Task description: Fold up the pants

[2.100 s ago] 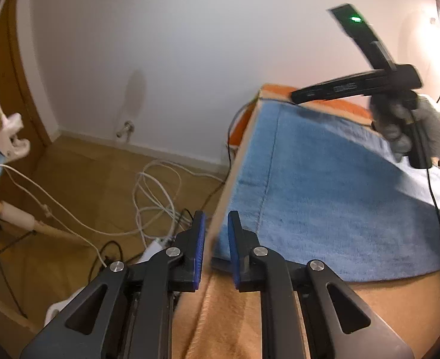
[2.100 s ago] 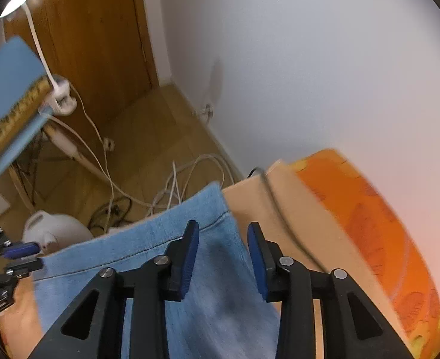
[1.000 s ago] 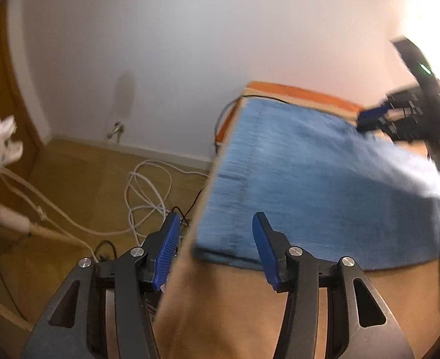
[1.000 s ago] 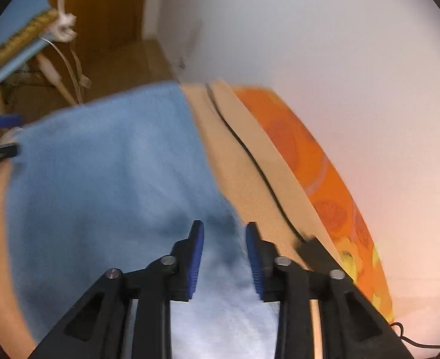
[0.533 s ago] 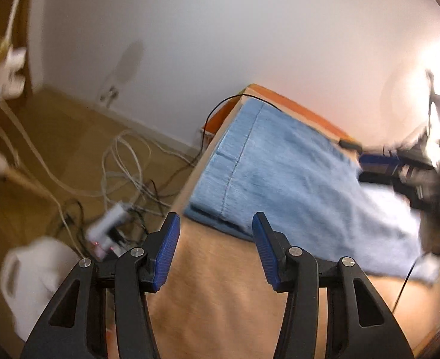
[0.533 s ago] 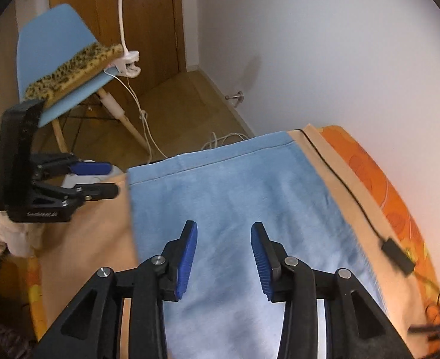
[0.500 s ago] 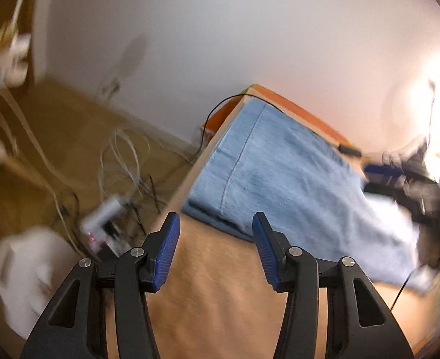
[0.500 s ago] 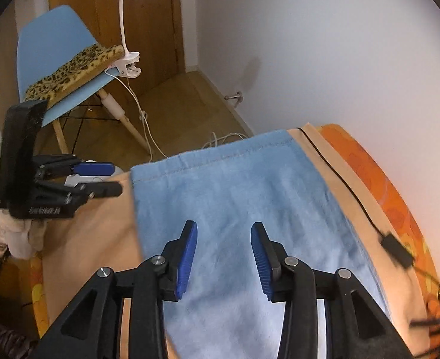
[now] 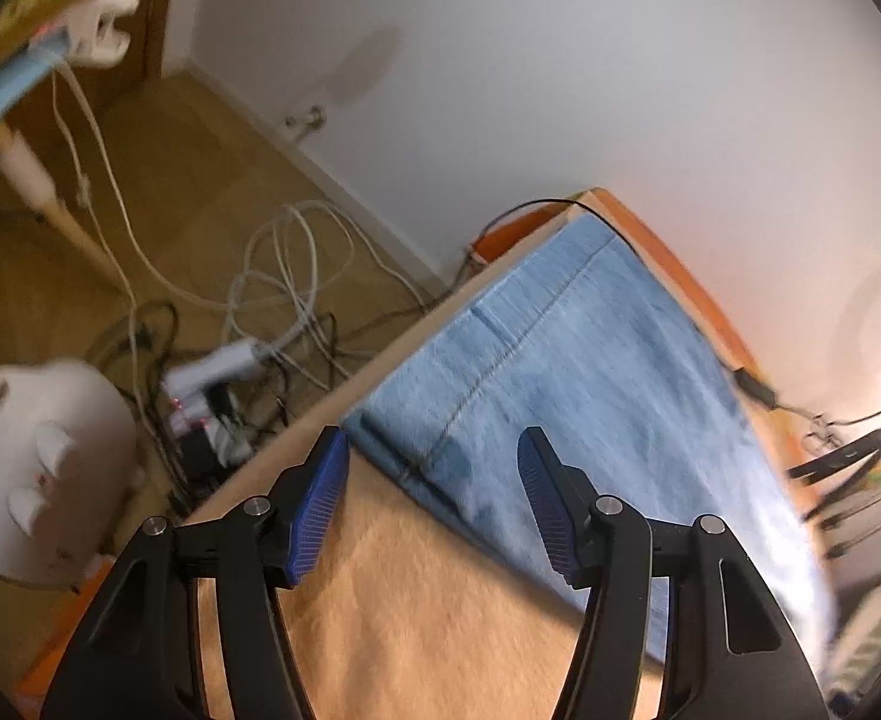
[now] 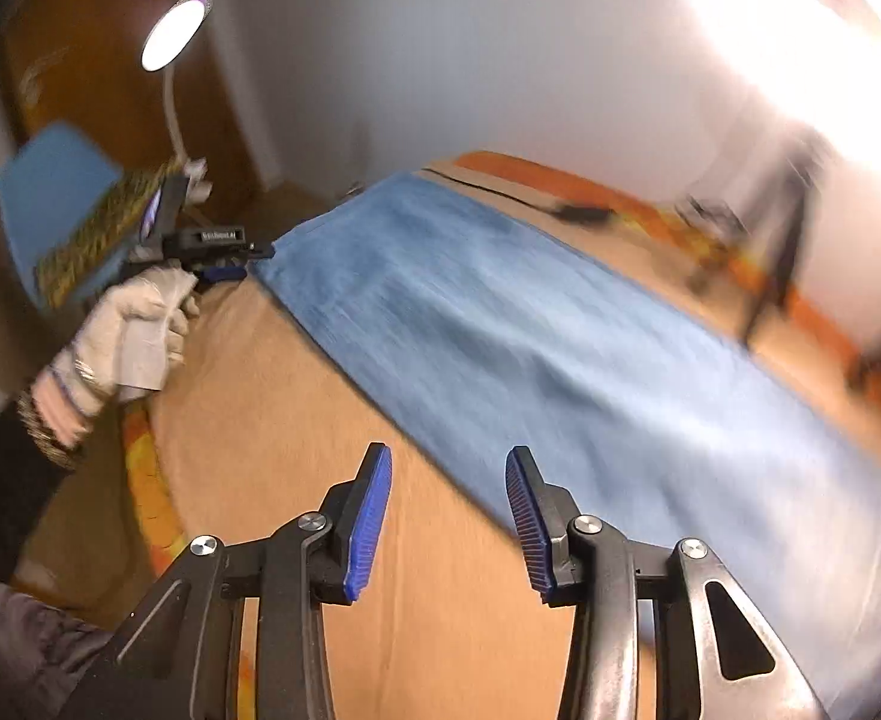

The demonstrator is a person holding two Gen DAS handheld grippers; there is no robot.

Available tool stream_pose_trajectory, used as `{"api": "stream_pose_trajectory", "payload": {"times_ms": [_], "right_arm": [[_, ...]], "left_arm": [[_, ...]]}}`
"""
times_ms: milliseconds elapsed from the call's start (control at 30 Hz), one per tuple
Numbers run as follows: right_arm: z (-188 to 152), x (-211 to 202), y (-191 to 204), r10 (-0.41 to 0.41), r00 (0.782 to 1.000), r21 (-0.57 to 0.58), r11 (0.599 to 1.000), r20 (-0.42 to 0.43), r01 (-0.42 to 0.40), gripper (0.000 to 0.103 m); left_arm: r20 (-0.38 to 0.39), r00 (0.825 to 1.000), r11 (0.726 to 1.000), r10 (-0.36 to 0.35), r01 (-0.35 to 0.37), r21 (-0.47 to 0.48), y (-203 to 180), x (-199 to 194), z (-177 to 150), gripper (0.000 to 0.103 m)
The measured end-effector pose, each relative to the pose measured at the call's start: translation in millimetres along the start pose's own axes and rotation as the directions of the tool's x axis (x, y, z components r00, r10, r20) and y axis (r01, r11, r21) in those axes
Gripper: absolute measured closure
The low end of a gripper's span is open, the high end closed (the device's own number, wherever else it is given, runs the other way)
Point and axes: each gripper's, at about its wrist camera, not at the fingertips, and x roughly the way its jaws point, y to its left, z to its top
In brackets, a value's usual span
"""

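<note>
Light blue pants (image 9: 590, 396) lie flat and stretched out on the tan blanket (image 9: 440, 618) of a bed. My left gripper (image 9: 434, 504) hovers just above the near corner of the pants' end at the bed's edge. Its jaws are opening and the blue pads touch no cloth. In the right wrist view the pants (image 10: 530, 330) run from upper left to lower right. My right gripper (image 10: 449, 516) hangs over bare blanket (image 10: 296, 438) beside their long near edge, its jaws opening and empty. A gloved hand (image 10: 134, 318) holds the left gripper (image 10: 248, 261) at the far corner.
Tangled cables and a power strip (image 9: 230, 354) lie on the wooden floor beside a white appliance (image 9: 38, 462). A blue chair with a spotted cushion (image 10: 62, 222) and a lamp (image 10: 173, 30) stand beyond the bed. A black cable (image 9: 752, 387) runs along the bed's far side.
My right gripper swept away from the pants' end, along the pants, out over the bare blanket, and its jaws widened. The left gripper rolled in place; its jaws are far wider than two seconds ago.
</note>
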Motion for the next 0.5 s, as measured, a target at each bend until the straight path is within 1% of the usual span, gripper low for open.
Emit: {"api": "stream_pose_trajectory", "payload": {"times_ms": [33,67,100,133,167,200,233,267,300,367,400,467,500], "right_arm": [[-10,-6,-10,0.02,1.0,0.058,0.998,0.007,-0.02,0.061],[-15,-7,-14,0.023,1.0,0.086,0.996,0.002,-0.023,0.06],[-18,-7,-18,0.028,1.0,0.113,0.993,-0.014,-0.026,0.059],[-19,-8,-18,0.028,1.0,0.118,0.993,-0.011,-0.027,0.059],[-20,-10,-18,0.025,1.0,0.108,0.994,0.0,-0.024,0.059],[-21,-14,-15,0.012,1.0,0.086,0.996,0.016,-0.013,0.059],[-22,-18,-13,0.005,1.0,0.077,0.997,0.026,-0.007,0.059],[-22,-19,-13,0.01,1.0,0.08,0.997,0.027,-0.012,0.059],[-22,-20,-14,0.022,0.999,0.089,0.996,0.027,-0.025,0.059],[-21,-21,-14,0.036,0.999,0.101,0.994,0.031,-0.039,0.059],[-21,-22,-13,0.031,0.999,0.094,0.995,0.034,-0.034,0.059],[-22,-22,-14,0.022,0.999,0.078,0.997,0.037,-0.025,0.059],[-22,-22,-14,0.02,0.999,0.074,0.997,0.037,-0.023,0.059]], "left_arm": [[0.019,0.999,0.998,0.037,-0.038,0.058,-8,3,-2,0.041],[0.031,0.998,0.995,0.057,-0.06,0.083,-13,5,-5,0.035],[0.046,0.994,0.989,0.097,-0.102,0.111,-21,7,-8,0.035],[0.054,0.991,0.984,0.123,-0.129,0.124,-25,8,-10,0.035],[0.063,0.987,0.979,0.146,-0.153,0.132,-28,10,-11,0.034],[0.076,0.983,0.975,0.169,-0.178,0.135,-30,11,-13,0.037],[0.091,0.978,0.972,0.189,-0.199,0.128,-32,10,-13,0.044],[0.105,0.972,0.969,0.209,-0.22,0.109,-29,9,-12,0.065],[0.112,0.971,0.972,0.21,-0.22,0.087,-27,8,-11,0.084],[0.116,0.98,0.986,0.161,-0.164,0.014,-15,4,-7,0.087],[0.125,0.981,0.988,0.151,-0.153,0.002,-14,3,-8,0.088],[0.137,0.979,0.987,0.152,-0.158,0.037,-19,2,-8,0.088],[0.15,0.98,0.988,0.13,-0.14,0.059,-23,-2,-8,0.089]]}}
